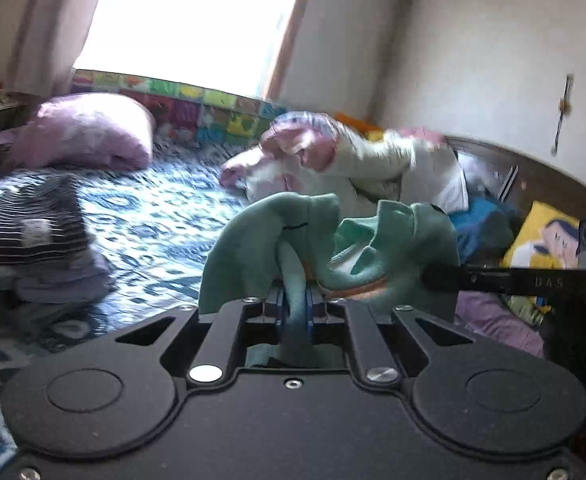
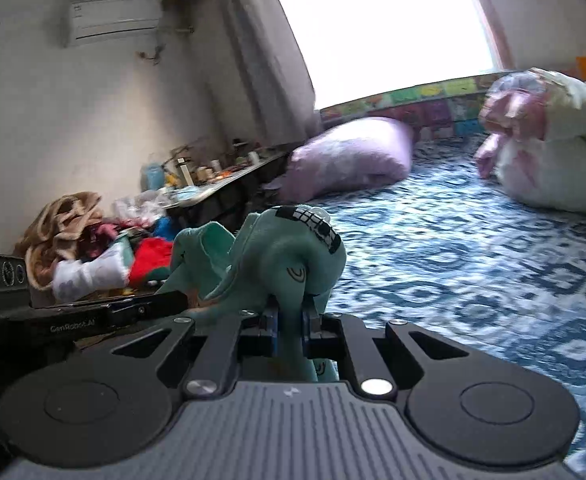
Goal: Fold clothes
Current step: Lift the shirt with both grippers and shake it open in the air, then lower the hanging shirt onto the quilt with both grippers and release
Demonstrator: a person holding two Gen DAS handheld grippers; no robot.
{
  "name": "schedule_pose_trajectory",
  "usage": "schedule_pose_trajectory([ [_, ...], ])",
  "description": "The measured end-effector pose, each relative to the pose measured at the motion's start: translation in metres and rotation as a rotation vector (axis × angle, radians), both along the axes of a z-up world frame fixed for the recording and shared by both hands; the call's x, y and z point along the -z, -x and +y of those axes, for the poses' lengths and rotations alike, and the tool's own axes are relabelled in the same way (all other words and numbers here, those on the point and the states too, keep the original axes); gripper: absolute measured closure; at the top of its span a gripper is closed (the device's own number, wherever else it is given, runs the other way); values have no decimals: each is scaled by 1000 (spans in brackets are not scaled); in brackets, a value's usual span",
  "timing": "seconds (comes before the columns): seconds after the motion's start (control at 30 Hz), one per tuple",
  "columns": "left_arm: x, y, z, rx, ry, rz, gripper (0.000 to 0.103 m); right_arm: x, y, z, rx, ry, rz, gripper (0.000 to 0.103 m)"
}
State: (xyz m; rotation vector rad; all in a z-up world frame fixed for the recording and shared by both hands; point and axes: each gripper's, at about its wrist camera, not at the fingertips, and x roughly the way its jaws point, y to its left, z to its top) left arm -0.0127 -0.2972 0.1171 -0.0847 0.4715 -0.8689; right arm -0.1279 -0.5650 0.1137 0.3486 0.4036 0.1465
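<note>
A green garment (image 1: 293,248) hangs bunched between both grippers, held up above the bed. My left gripper (image 1: 294,304) is shut on a rolled fold of it. My right gripper (image 2: 291,316) is shut on another part of the same green garment (image 2: 293,252), which shows a black checked patch. The right gripper's body also shows at the right of the left wrist view (image 1: 533,280), close beside the cloth. The left gripper's body shows at the left of the right wrist view (image 2: 73,316).
The bed has a blue and white patterned cover (image 2: 473,264). A pink pillow (image 1: 89,132) lies near the window. A white and pink bundle (image 1: 353,160) lies at the head. Folded striped clothes (image 1: 33,232) sit at the left. A cluttered side table (image 2: 197,184) and clothes pile (image 2: 93,248) stand beside the bed.
</note>
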Motion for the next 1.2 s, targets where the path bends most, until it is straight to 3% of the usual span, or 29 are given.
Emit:
schedule_pose_trajectory([
  [0.2, 13, -50, -87, 8, -102, -34, 96, 18, -42, -55, 100, 21, 45, 91],
  [0.27, 8, -64, -108, -11, -111, -136, 96, 18, -67, -73, 144, 27, 31, 91],
  [0.37, -7, -81, -124, -40, -55, -259, 96, 10, -89, -97, 196, 15, -44, 91],
  [0.47, -5, -74, -127, -34, -65, -340, 96, 6, -95, -106, 217, 19, -99, 91],
  [0.53, 11, -63, -119, -20, -90, -340, 96, 13, -93, -104, 205, 27, -86, 91],
  [0.63, 58, -36, -98, 3, -161, -261, 96, 43, -80, -93, 153, 55, 32, 90],
  [0.77, 143, 16, -59, 179, -354, 0, 92, 116, -47, -70, 4, -13, 428, 77],
  [0.83, 165, 33, -35, 216, -381, 77, 85, 142, -21, -58, -53, -8, 543, 75],
  [0.9, 173, 42, -18, 186, -380, 111, 59, 158, 6, -53, -77, -44, 591, 65],
  [0.93, 169, 42, -10, 156, -357, 120, 54, 163, 15, -54, -69, -77, 596, 64],
  [1.07, 158, 27, 2, 63, -210, 216, 50, 183, 27, -54, 14, -146, 572, 54],
  [1.2, 165, 7, -17, -53, -156, 313, 48, 208, 27, -53, 122, -193, 539, 47],
])
